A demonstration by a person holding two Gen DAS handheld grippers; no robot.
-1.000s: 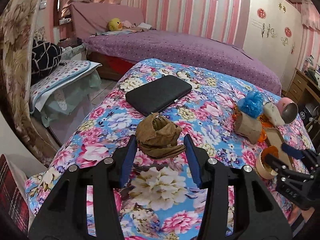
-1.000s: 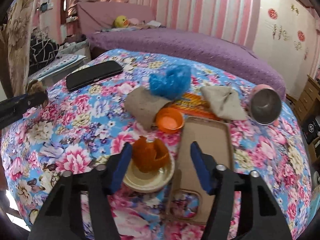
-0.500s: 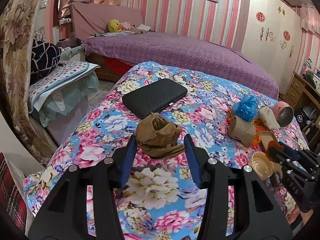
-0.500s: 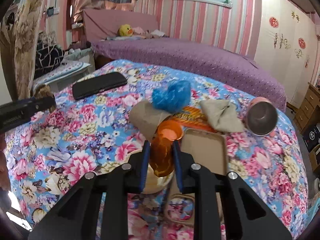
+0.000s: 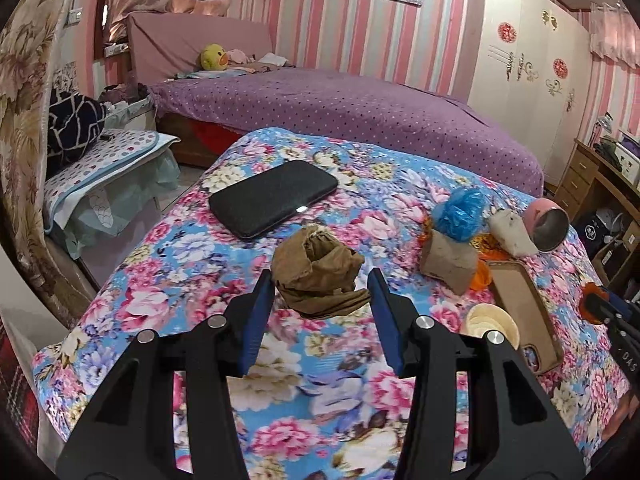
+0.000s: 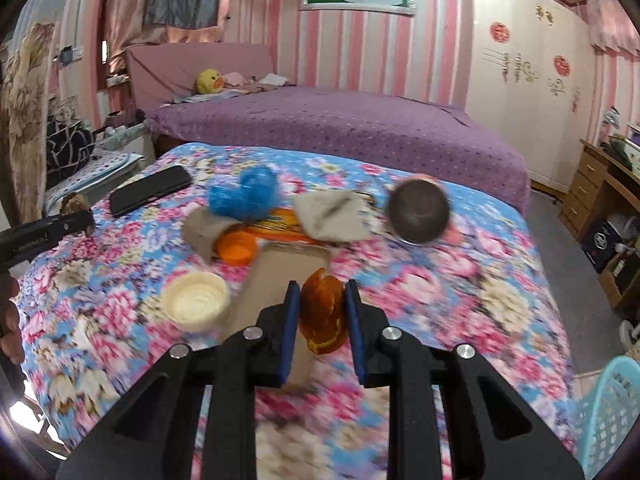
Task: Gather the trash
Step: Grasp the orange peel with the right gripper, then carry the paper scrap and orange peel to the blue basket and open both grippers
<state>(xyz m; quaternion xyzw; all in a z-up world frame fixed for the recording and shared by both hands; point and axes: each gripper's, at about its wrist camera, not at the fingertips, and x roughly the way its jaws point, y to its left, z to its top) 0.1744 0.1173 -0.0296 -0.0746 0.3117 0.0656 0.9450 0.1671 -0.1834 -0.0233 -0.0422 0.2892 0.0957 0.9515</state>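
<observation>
nearest, the left gripper [image 5: 322, 292] is clamped on one crumpled brown paper wad [image 5: 316, 270], held above the floral bedspread [image 5: 168, 248]; the right gripper [image 6: 320, 312] is clamped on one orange peel [image 6: 324, 314], lifted over the tan phone case [image 6: 280, 268]. beside that sits one cream lid [image 6: 195, 301], then one orange cap [image 6: 236, 247], two grey-brown paper wads, one blue bag [image 6: 244, 194], one steel cup [image 6: 419, 213] and one black phone [image 6: 150, 194]. the right view is motion-blurred; a turquoise basket [image 6: 610, 412] is cut off at its corner.
</observation>
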